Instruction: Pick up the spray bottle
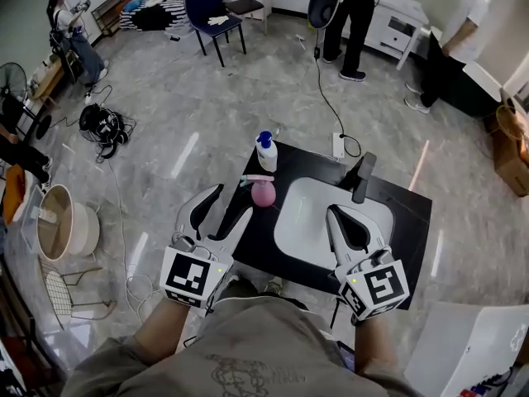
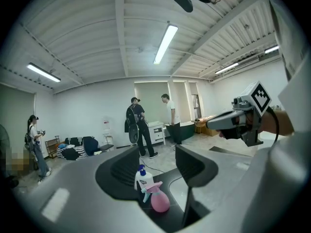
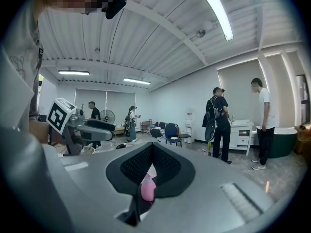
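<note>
While both grippers hung over the near edge of the dark surface (image 1: 407, 212), the pink spray bottle (image 1: 263, 193) stood upright on it, untouched, just left of the white basin (image 1: 302, 222). A white pump bottle (image 1: 266, 152) with a blue top stood just behind the spray bottle, nearer the far edge. The left gripper (image 1: 233, 201) had its fingers spread wide apart and held nothing; in the left gripper view the spray bottle (image 2: 159, 200) showed low in the gap between them, ahead of the tips and clear of both, with the pump bottle (image 2: 142, 178) beside it. The right gripper (image 1: 337, 213) hovered above the basin, its fingers brought together at the tips with nothing pinched; in the right gripper view they met at a point (image 3: 151, 147), and a sliver of pink bottle (image 3: 147, 188) peeked through the hollow beneath. A black faucet (image 1: 362, 176) rose at the basin's far side. People stood well off across the room.
</note>
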Demonstrator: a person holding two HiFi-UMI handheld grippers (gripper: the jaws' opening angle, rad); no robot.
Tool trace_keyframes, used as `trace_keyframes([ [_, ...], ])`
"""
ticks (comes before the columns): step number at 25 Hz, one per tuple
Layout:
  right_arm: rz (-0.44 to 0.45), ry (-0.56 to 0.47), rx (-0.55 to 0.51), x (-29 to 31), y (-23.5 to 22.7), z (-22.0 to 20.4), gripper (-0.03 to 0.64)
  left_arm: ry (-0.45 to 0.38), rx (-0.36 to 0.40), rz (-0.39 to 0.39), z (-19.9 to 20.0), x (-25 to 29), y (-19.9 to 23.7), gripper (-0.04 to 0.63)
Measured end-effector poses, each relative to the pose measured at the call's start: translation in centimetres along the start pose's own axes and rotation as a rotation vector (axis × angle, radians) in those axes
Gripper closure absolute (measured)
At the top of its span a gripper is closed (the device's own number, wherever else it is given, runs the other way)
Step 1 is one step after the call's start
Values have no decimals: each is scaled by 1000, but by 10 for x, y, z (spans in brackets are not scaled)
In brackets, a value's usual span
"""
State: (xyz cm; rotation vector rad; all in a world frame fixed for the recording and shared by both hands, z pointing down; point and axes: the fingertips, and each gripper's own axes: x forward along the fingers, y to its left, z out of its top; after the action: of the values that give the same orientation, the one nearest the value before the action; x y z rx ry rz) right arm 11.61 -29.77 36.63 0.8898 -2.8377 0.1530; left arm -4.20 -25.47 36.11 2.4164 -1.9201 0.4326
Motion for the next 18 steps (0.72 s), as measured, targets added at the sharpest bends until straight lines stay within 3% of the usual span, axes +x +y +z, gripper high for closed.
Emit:
trace_keyframes([
  [10, -27, 38, 3, 15, 11, -5, 588, 33, -39, -65, -22, 3, 15, 364],
  [15, -75, 40, -13, 21, 11, 0, 588, 49, 78, -145, -28, 12, 17, 364],
  [18, -103, 40, -3, 27, 7, 2, 588, 10, 82, -217, -27, 22, 18, 364],
])
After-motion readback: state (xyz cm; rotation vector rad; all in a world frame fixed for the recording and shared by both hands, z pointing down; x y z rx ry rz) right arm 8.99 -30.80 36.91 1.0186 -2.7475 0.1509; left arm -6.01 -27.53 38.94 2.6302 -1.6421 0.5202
